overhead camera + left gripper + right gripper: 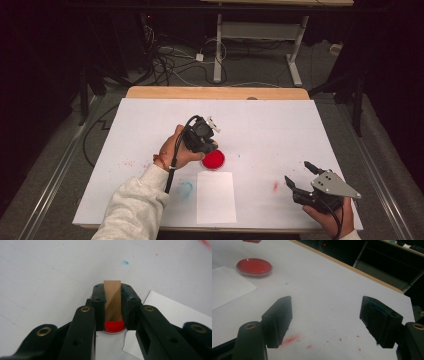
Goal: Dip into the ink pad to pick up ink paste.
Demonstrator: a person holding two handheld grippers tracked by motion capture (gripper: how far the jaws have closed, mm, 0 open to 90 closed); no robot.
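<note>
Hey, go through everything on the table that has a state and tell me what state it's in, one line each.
Left tool: shut on the wooden block, held over the dish.
Wooden block: clamped upright between the pads, red on its lower end.
Dish of red paint: uncovered, flat on the table.
White paper sheet: flat, unmarked, just in front of the dish.
Right tool: open, holding nothing, over red smears.

One red dish [213,159], one wooden block [112,300], one paper sheet [216,197], two grippers.
</note>
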